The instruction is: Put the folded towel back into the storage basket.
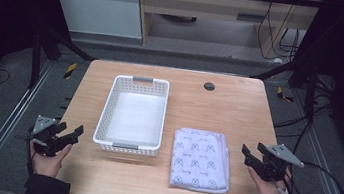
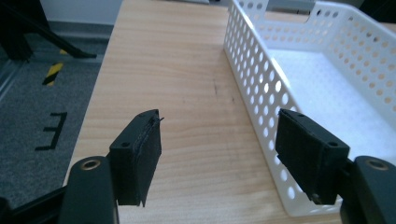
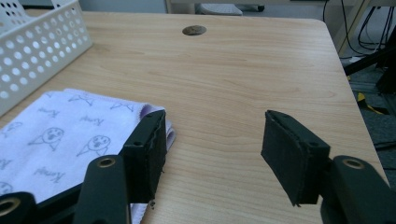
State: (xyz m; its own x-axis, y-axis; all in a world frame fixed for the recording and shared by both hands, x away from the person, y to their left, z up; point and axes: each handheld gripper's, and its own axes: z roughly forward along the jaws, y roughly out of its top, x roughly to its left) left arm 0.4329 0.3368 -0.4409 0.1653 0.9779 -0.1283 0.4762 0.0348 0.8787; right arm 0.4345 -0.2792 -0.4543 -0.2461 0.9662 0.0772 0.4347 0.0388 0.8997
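The counter [image 1: 238, 111] is the widest thing here, a pale wood top with a small round dark cap [image 1: 209, 86] set in it far ahead of both tools. Next in size is the white perforated basket [image 1: 132, 114], empty, standing just to the inner side of the left tool [image 1: 76, 132], whose jaws stand wide apart with nothing between them. Smaller is the folded cloth [image 1: 201, 159], pale lilac with little printed faces, lying flat on the counter beside the basket and just inward of the right tool [image 1: 246, 152]; that tool's jaws are also apart and hold nothing. The cloth looks light, soft and limp, so it will likely sag and unfold if lifted by one layer. A pinch through all layers at the near corner or folded edge [image 3: 156, 112] seems the safest hold.
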